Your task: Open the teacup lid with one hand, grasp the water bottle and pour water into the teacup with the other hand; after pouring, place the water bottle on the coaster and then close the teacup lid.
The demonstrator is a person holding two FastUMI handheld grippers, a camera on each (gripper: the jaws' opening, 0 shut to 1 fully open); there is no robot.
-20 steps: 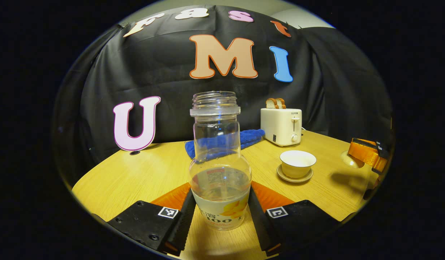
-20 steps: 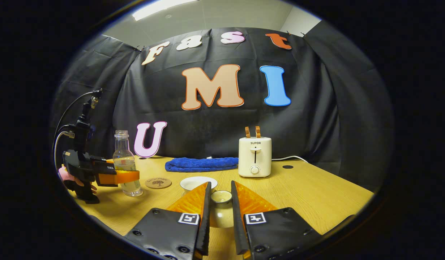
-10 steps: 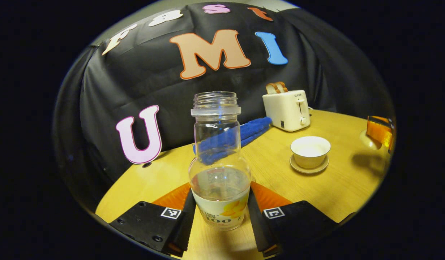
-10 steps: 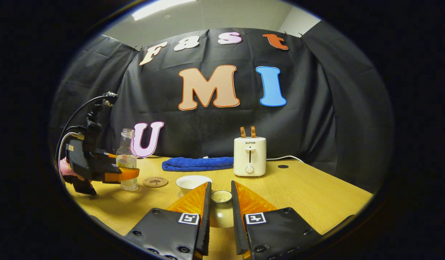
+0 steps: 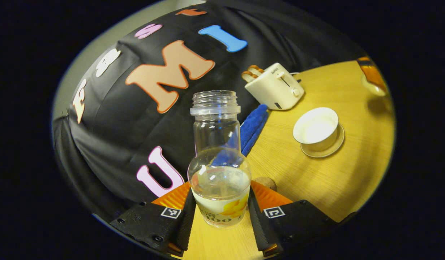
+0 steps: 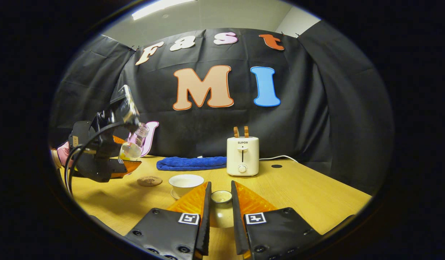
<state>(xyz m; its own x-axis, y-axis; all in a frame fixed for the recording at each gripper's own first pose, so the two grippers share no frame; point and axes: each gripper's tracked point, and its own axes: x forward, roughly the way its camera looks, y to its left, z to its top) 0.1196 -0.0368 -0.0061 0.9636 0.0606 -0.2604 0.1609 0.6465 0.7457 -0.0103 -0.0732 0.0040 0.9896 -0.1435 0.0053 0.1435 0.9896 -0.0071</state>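
A clear uncapped water bottle [image 5: 218,169], partly full and labelled at its base, sits between the fingers of my left gripper [image 5: 220,189], which is shut on it. The view is rolled, so the bottle is tilted above the table. The open white teacup [image 5: 316,129] stands on its saucer to the right; the round coaster [image 5: 266,181] peeks out behind one finger. In the right gripper view my right gripper [image 6: 220,191] is shut on the small teacup lid [image 6: 221,198], held just in front of the teacup [image 6: 186,181]. The left gripper [image 6: 125,154] tilts the bottle [image 6: 135,144] above the coaster [image 6: 149,180].
A white toaster [image 6: 243,156] with bread in its slots stands at the back of the wooden table [image 6: 302,191], its cord running right. A folded blue towel [image 6: 191,163] lies to its left. A hand in a pink sleeve [image 6: 64,151] holds the left gripper.
The left gripper has lifted the bottle off the table and tipped it over towards the teacup. The right gripper has stayed almost still with the lid.
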